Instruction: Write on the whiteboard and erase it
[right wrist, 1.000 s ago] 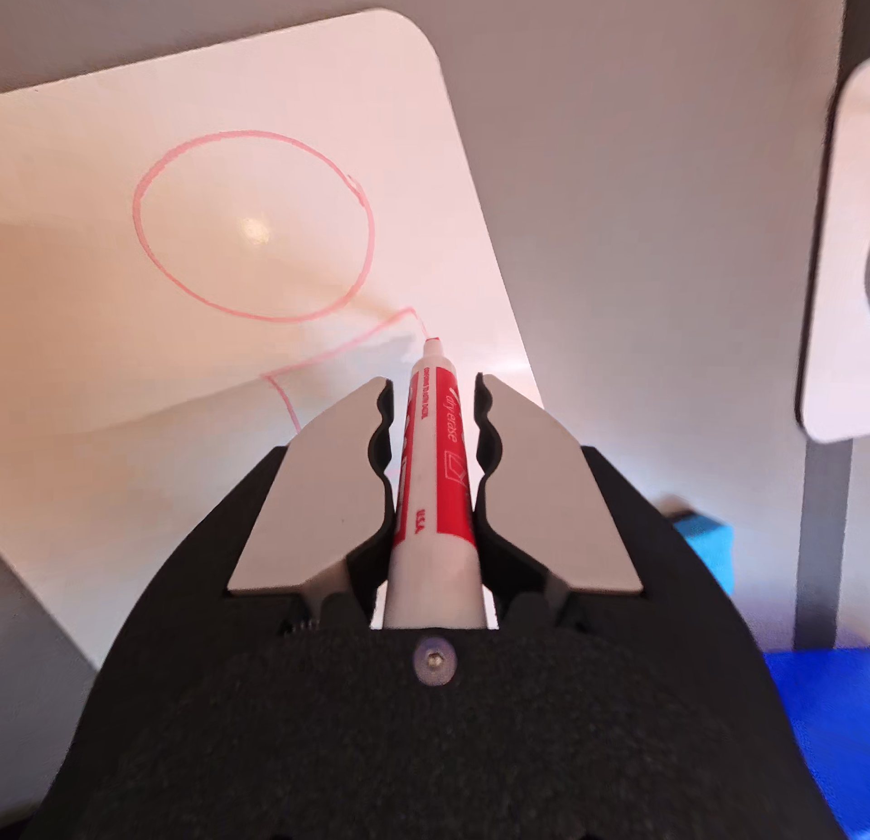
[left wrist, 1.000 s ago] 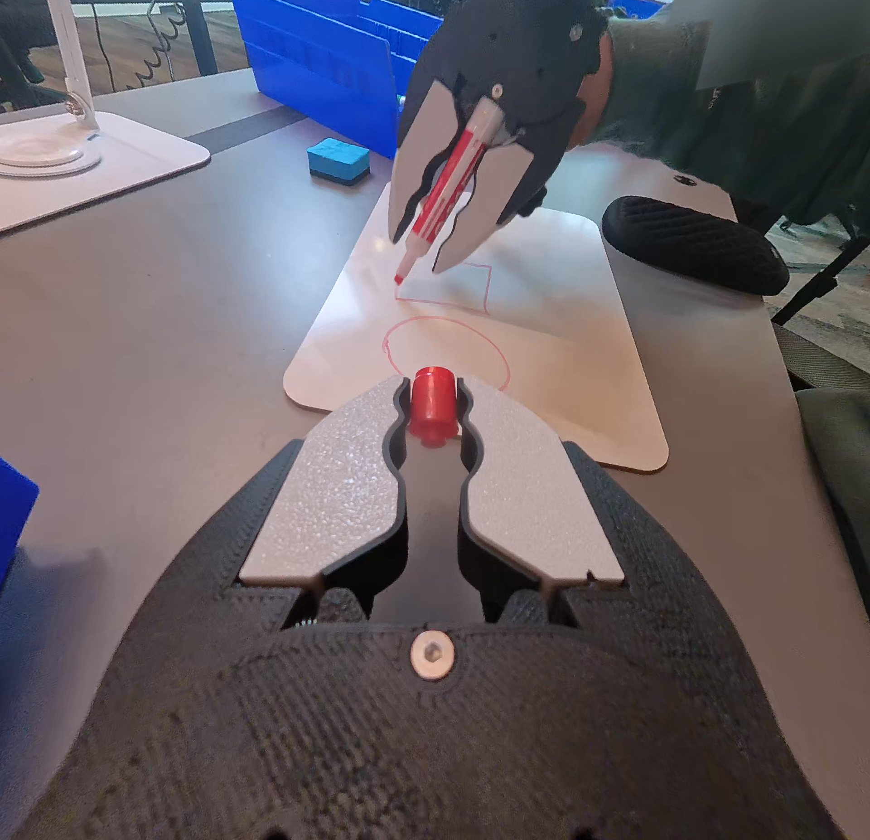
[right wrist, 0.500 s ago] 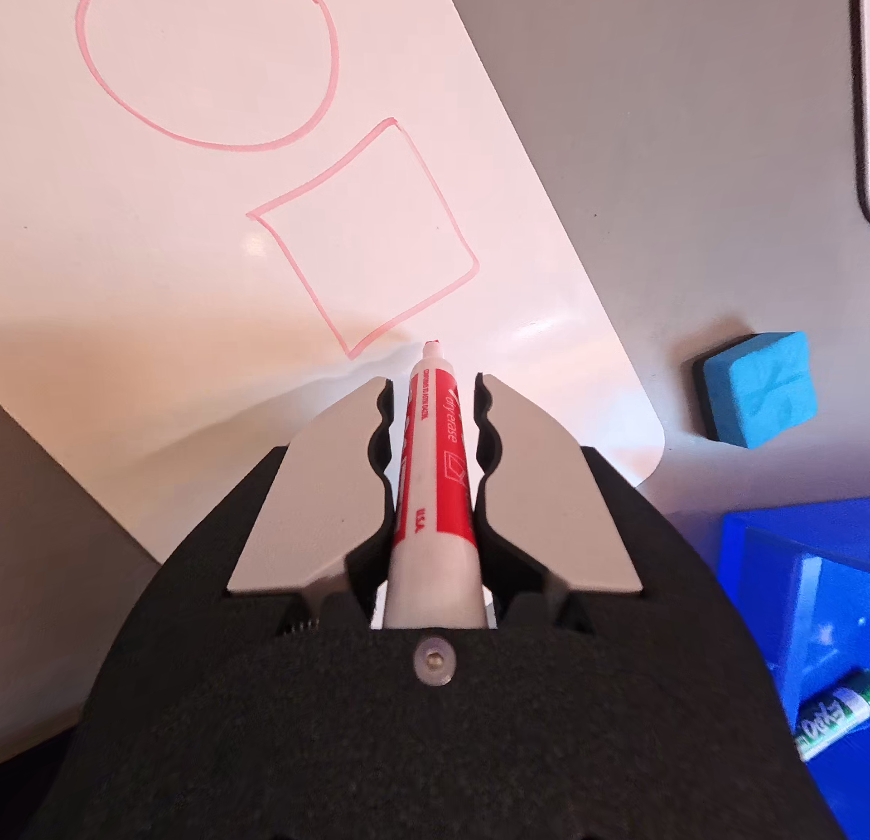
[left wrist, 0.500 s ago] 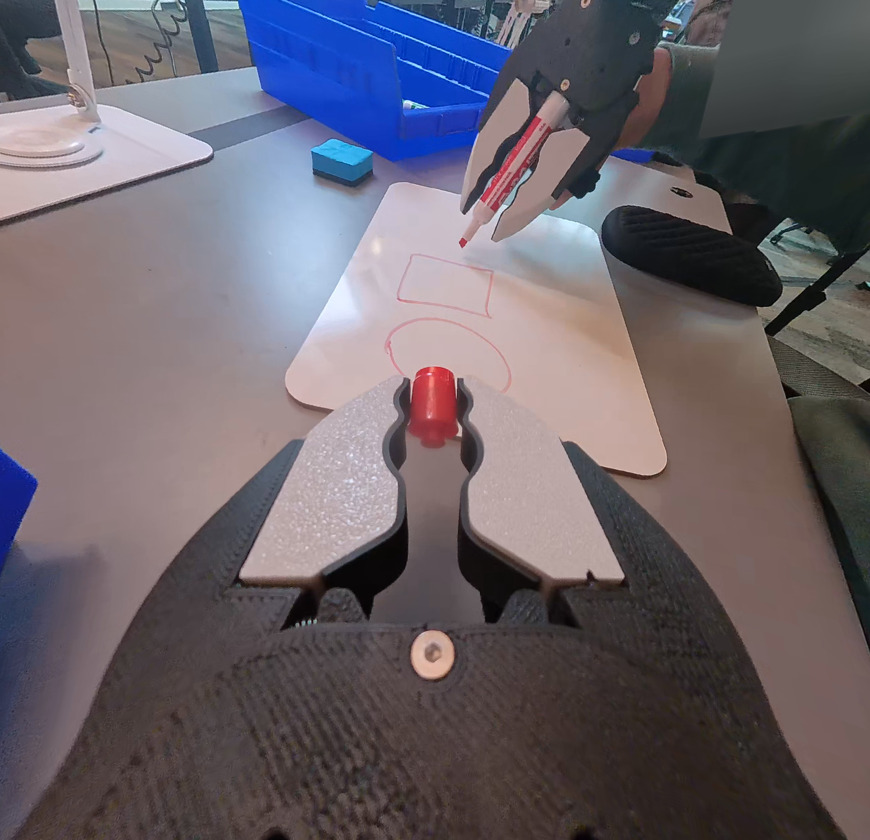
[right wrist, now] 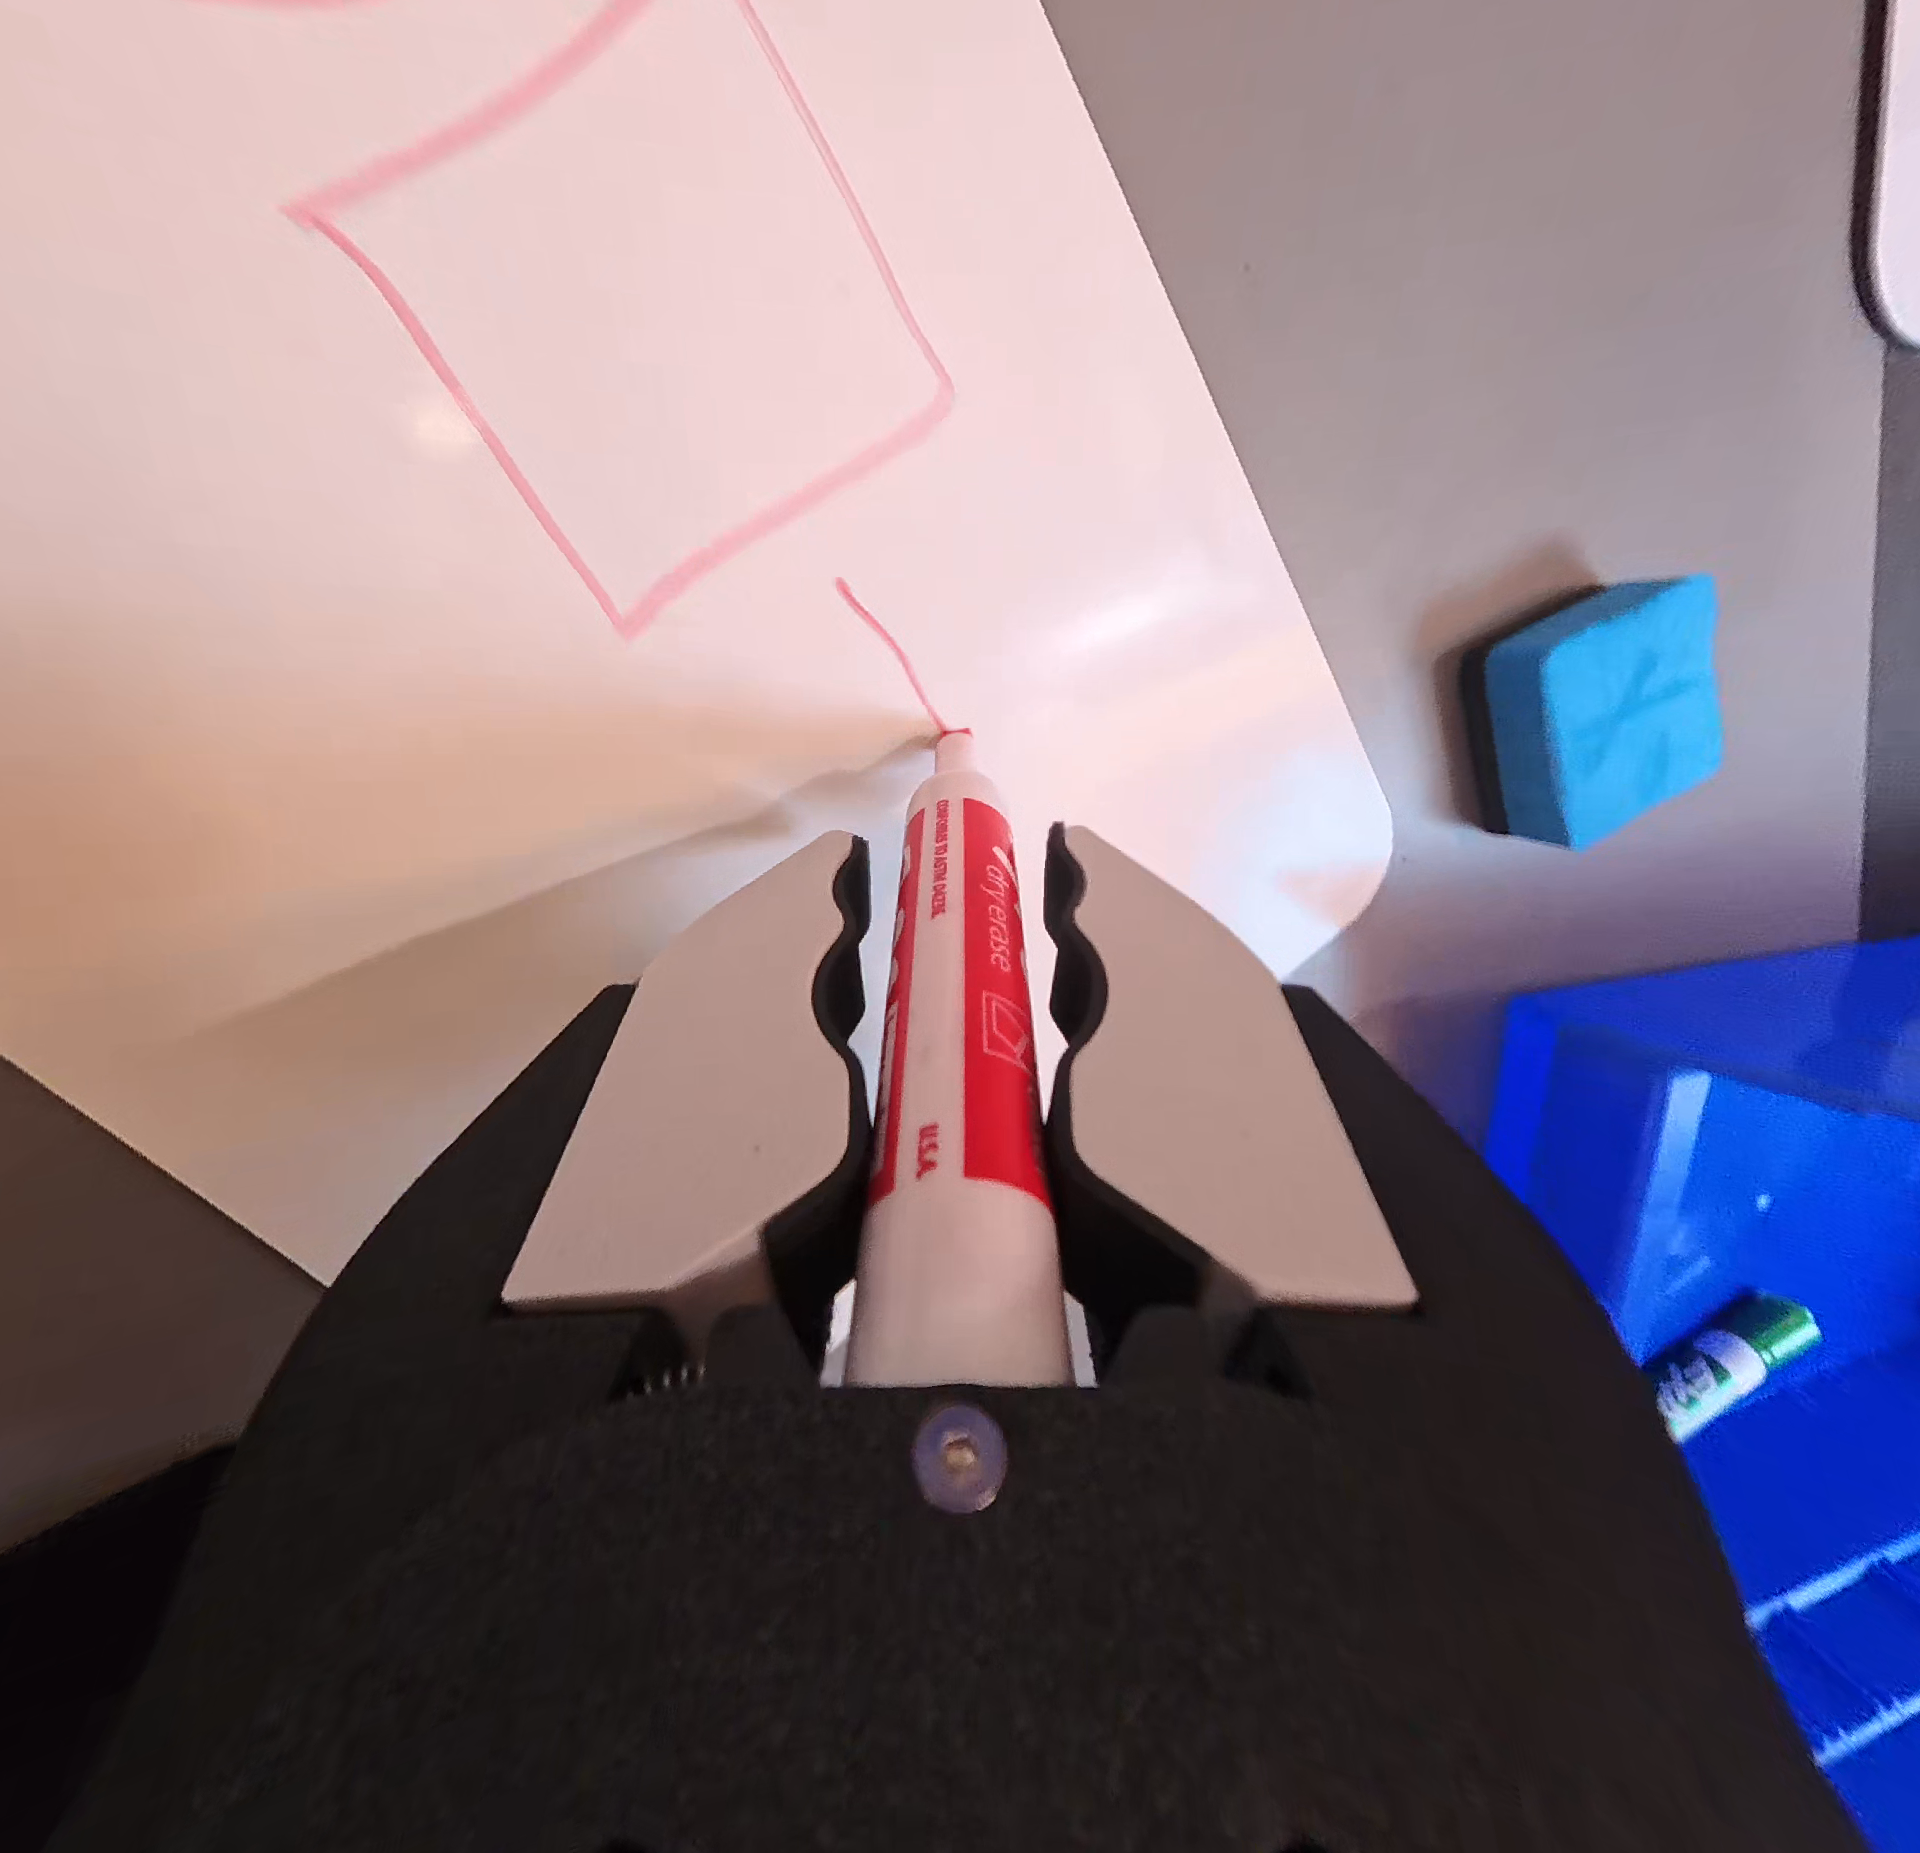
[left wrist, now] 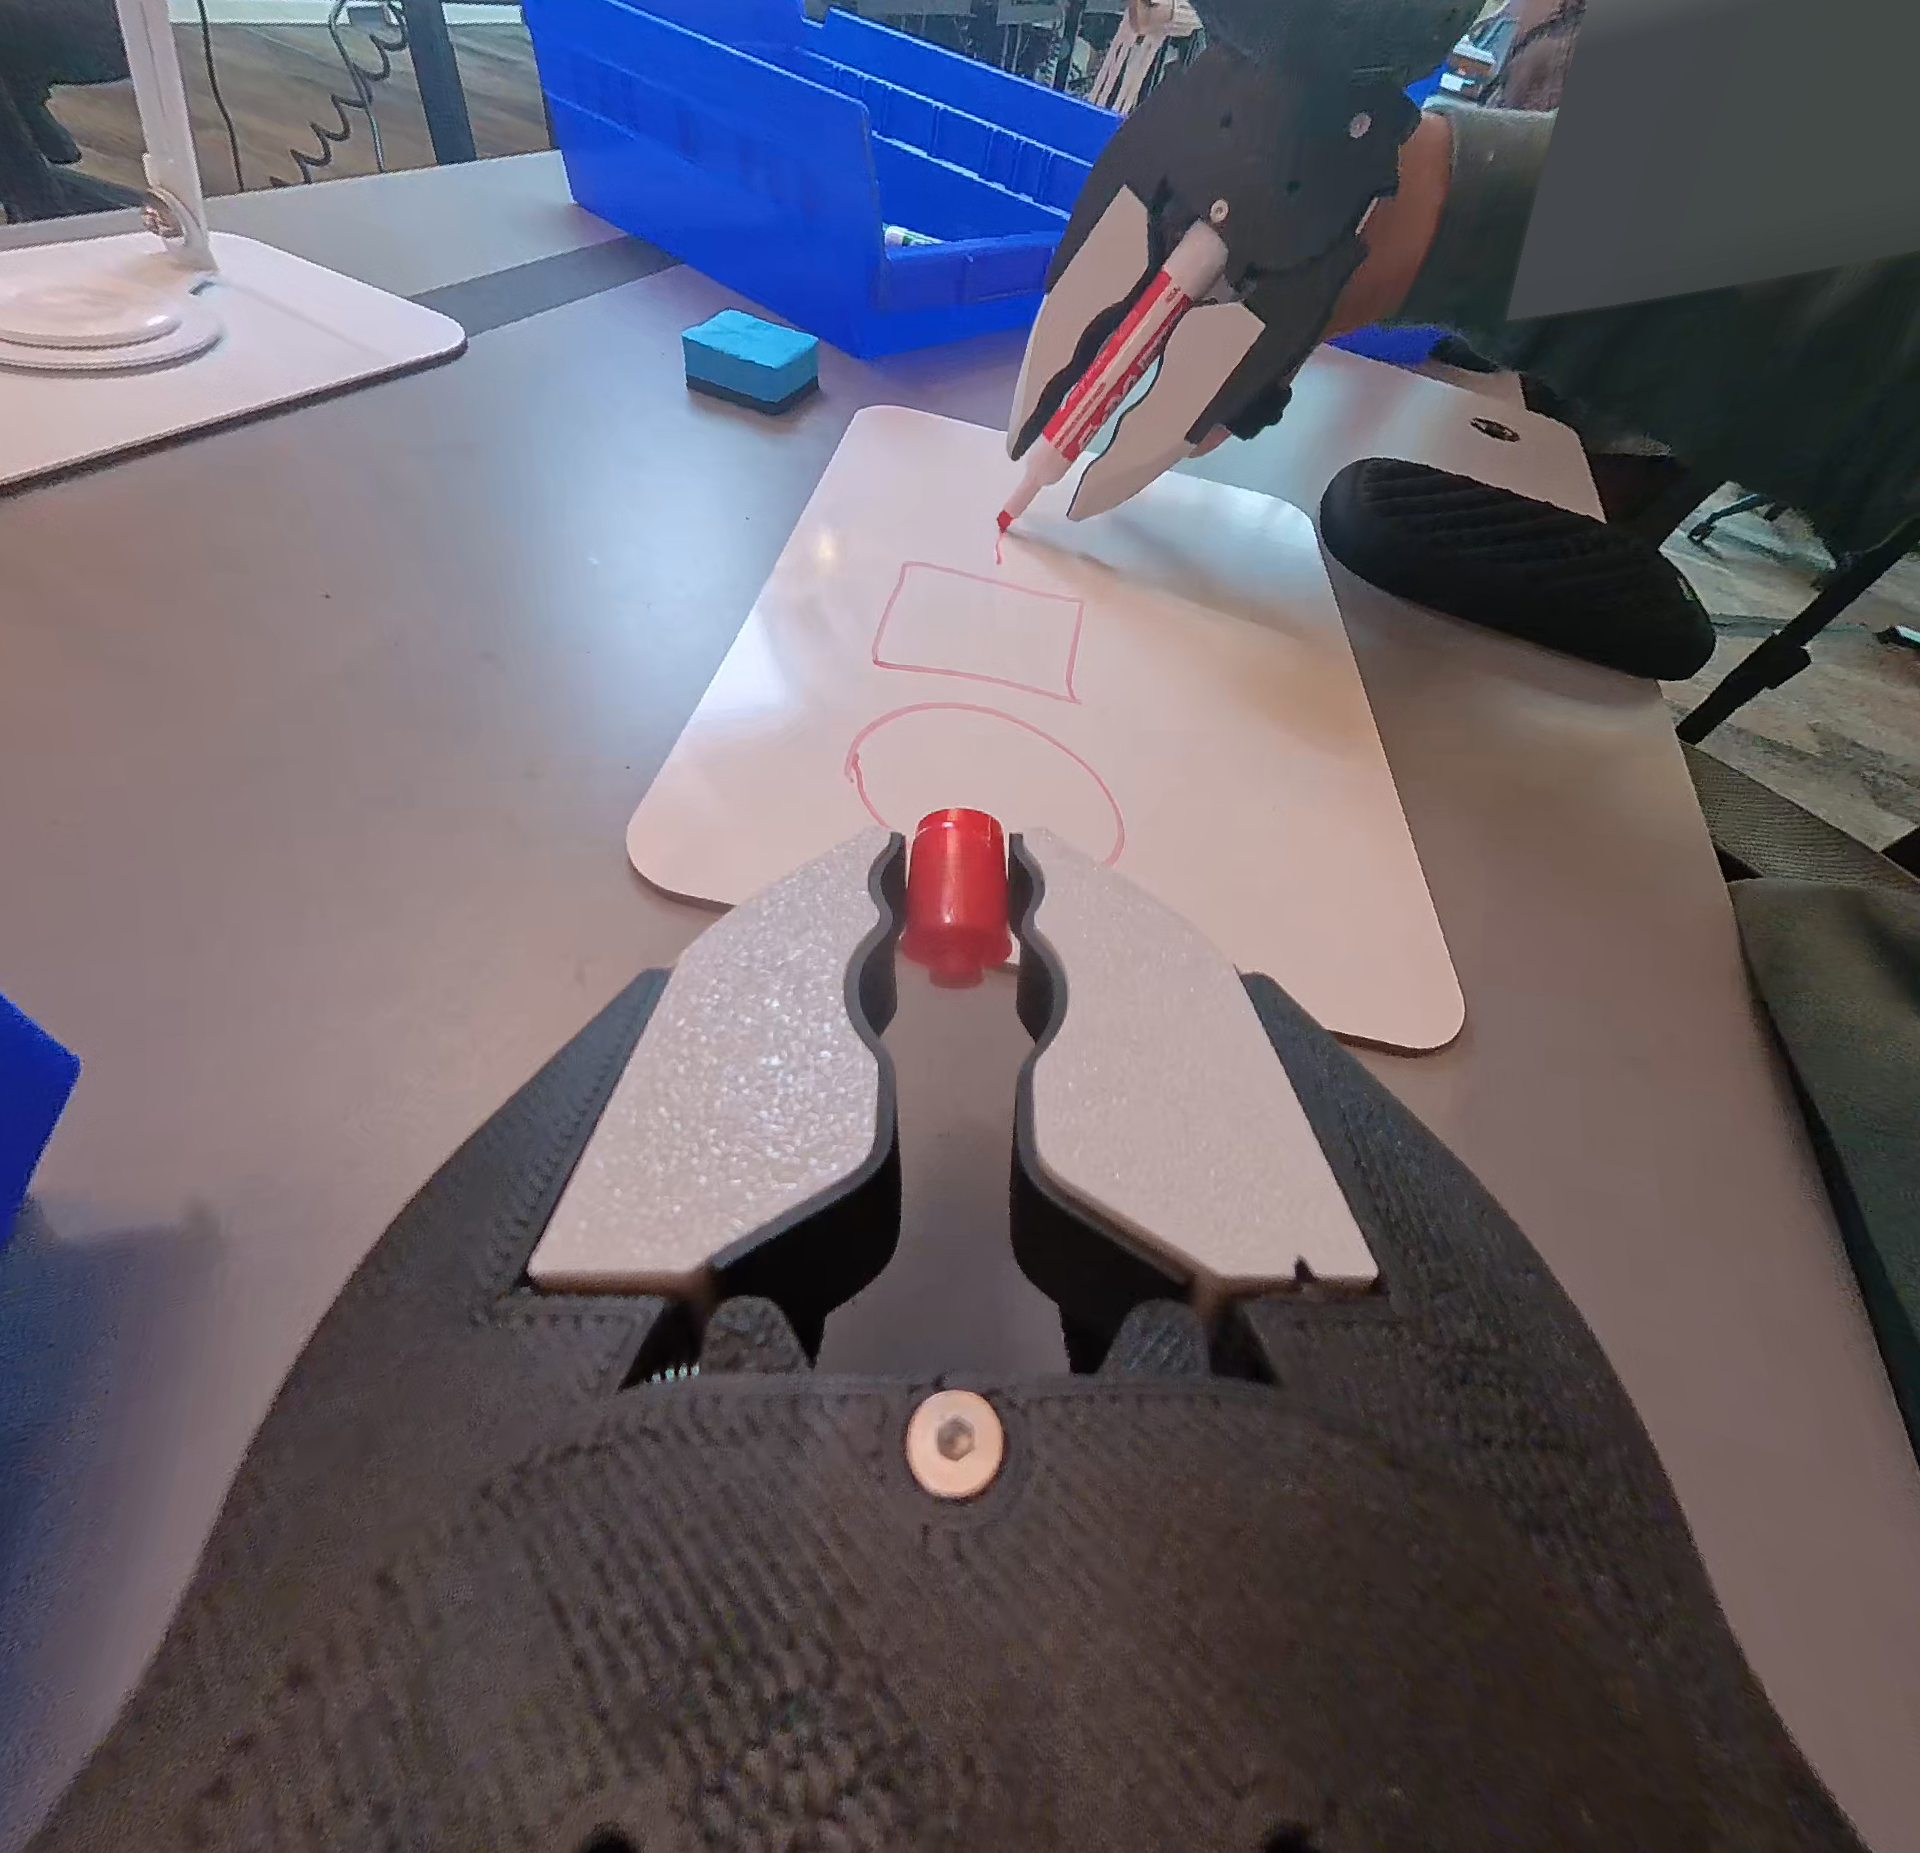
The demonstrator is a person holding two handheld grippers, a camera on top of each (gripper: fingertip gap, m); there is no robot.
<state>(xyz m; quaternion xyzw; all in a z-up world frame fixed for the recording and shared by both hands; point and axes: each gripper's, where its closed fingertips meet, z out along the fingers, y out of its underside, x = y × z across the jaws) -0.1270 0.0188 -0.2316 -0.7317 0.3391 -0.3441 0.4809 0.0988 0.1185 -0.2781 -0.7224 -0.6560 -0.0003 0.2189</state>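
A white whiteboard [left wrist: 1226,764] lies flat on the grey table, with a red circle [left wrist: 987,754] and a red square [left wrist: 977,631] drawn on it. My left gripper [left wrist: 954,858] is shut on the red marker cap [left wrist: 954,904], held over the board's near edge. My right gripper [right wrist: 954,847] is shut on the red marker [right wrist: 961,1024]. The marker's tip touches the whiteboard [right wrist: 260,453] past the square [right wrist: 623,286], at the end of a short new red line [right wrist: 894,660]. The right gripper [left wrist: 1081,453] with the marker [left wrist: 1117,364] also shows in the left wrist view.
A blue eraser [left wrist: 750,357] lies on the table left of the board's far end; it also shows in the right wrist view [right wrist: 1595,707]. A blue bin [left wrist: 790,151] behind holds a green marker [right wrist: 1735,1372]. A white lamp base [left wrist: 156,349] is far left, a black armrest [left wrist: 1517,577] right.
My right gripper finished the square, lifted, moved to the board's far end and set the tip down, drawing a short line. My left gripper has stayed still with the cap.
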